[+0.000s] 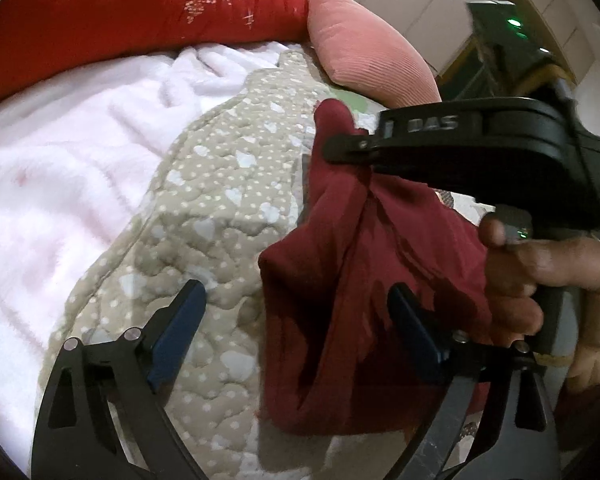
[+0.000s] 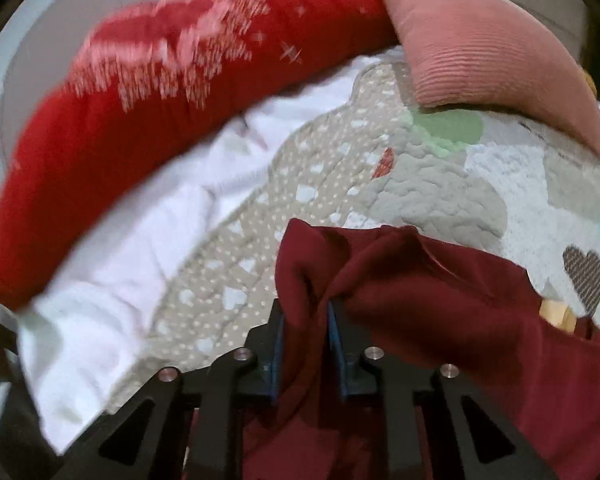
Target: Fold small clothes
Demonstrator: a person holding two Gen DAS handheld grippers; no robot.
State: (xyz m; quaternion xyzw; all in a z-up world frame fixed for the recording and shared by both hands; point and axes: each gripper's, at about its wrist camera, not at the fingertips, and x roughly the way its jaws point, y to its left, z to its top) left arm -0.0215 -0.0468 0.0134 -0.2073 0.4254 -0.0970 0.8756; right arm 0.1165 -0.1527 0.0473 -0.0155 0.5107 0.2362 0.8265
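Observation:
A small dark red garment [image 1: 364,272] hangs bunched above a quilted beige mat [image 1: 204,208]. My right gripper [image 2: 306,320] is shut on a fold of the garment [image 2: 440,304], with cloth pinched between its blue pads. In the left wrist view the right gripper [image 1: 340,148] comes in from the right, clamping the garment's top edge, with a hand on its handle. My left gripper [image 1: 296,312] is open below it. Its right finger [image 1: 412,328] lies against or behind the hanging cloth and its left finger [image 1: 180,324] is over the mat.
A fluffy white blanket [image 1: 60,168] lies left of the mat. A long red pillow [image 2: 140,120] and a pink ribbed cushion [image 2: 480,48] line the far edge. The mat [image 2: 440,184] has grey, green and heart patches on its right part.

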